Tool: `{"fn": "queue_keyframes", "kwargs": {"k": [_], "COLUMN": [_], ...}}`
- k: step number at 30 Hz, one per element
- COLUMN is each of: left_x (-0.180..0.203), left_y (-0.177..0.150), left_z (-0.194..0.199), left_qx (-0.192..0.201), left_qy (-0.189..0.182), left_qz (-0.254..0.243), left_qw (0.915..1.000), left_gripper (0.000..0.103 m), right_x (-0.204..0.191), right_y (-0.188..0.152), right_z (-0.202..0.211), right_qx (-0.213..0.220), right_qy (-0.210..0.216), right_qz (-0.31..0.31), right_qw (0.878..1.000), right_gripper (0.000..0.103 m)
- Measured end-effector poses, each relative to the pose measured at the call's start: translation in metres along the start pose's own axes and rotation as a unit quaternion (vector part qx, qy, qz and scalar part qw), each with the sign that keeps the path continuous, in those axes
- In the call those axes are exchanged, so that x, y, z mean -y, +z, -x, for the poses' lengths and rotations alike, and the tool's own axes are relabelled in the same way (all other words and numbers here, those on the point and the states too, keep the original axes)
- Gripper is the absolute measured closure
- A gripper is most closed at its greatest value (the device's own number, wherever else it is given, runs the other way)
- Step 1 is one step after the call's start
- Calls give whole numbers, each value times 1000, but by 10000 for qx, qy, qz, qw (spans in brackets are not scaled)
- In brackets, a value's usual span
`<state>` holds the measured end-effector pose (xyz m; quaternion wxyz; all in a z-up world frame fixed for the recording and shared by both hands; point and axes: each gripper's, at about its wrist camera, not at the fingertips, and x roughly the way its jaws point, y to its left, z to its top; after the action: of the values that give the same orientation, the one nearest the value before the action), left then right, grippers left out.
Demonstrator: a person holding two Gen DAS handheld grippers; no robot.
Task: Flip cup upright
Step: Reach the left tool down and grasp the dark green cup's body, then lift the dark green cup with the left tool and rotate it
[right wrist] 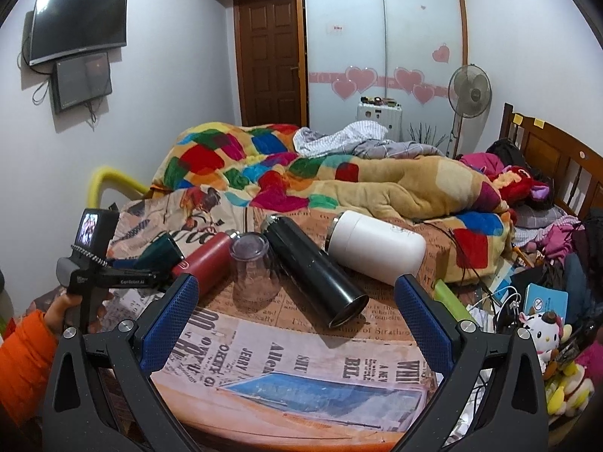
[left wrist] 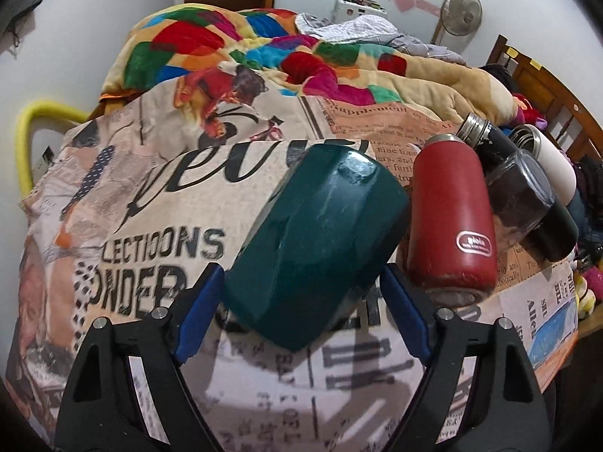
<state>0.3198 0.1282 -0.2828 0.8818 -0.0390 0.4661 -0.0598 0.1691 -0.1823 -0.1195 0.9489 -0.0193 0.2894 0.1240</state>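
The dark green shiny plastic cup [left wrist: 316,241] is lying tilted at the frame's middle, its long side pointing up-right. The left hand-held gripper [left wrist: 301,309] is nearest, its wide-open blue pads [left wrist: 199,309] sitting beside the cup's near end. The right hand-held gripper [right wrist: 297,324] is hanging open, well apart.

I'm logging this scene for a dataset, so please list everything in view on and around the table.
green cup: one, dark green, tilted, between the left gripper's jaws
red bottle: one, lying right of the green cup
clear cup: one, upside down, mid table
black bottle: one, lying beside the clear cup
white bottle: one, lying at the table's far side
tablecloth: one, newspaper print
blanket: one, multicoloured, on the bed
fan: one, by the wardrobe
left gripper: around the green cup
right gripper: open, empty
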Motion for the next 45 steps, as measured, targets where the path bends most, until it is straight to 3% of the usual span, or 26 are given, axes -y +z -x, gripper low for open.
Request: {"fn": "queue_keyframes", "kwargs": {"k": [2,5,17,28,36,45], "left_x": [1,1,9,41,91,150], "left_y": [3,6,-6,-18,-16,-19], "left_z": [-5,-11,6,92,153,185], "left_qx": [4,41,226,738,1158,1350], "left_qy": [40,-22,438,443,268,-49], "left_qz": [-31,-43,-125,-346,-685,-969], "left_qw": [10000,10000,9987,9957,9905,9861], "left_gripper": [20,32,34,34,34,34], "right_x": [-1,-2,-3,-12,-11,0], "right_y": [-1,-1,-2,-4,-3,-6], "right_z": [-5,-9,-11,6,31,56], "right_qx": [-54,-113,-183,-84,132,373], "right_qy": [-9,-20,31,180,209,207], "right_qz": [11,33,63,141,137,56], "right_qw": [10000,9999,9998,9997,9996,9991], "right_gripper": [0,0,0,0,0,0]}}
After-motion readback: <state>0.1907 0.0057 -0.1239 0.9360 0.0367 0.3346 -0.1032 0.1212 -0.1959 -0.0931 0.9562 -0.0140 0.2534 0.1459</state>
